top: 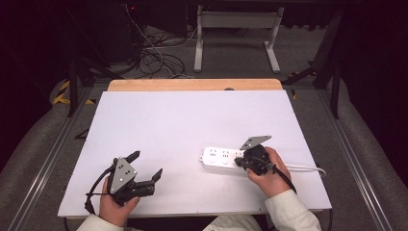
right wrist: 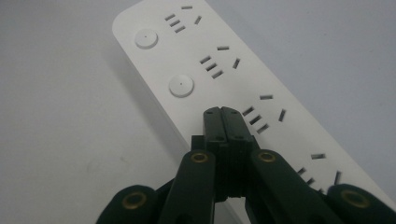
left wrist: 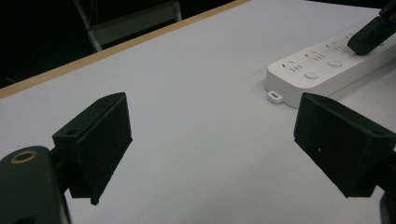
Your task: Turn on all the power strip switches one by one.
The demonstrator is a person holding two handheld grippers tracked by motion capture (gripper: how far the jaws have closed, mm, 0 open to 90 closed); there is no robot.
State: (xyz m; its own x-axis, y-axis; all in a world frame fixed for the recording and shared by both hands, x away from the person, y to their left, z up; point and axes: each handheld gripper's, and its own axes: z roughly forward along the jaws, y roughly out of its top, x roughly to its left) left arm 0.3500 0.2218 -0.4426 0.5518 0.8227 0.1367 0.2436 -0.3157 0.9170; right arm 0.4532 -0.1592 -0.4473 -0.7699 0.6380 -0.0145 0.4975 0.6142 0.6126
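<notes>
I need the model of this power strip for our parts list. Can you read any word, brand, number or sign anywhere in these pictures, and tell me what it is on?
None: no readable text in any view.
The power strip has a plain white top with socket slots and round buttons, no print.
The right gripper, jaws shut, and the left gripper carry no labels.

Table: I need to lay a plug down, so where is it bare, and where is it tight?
The table is bare across its far half, from the wooden edge down to the power strip, and between the left tool and the strip. It is tight at the near right, where the right tool sits shut on the strip, with its cable.
</notes>
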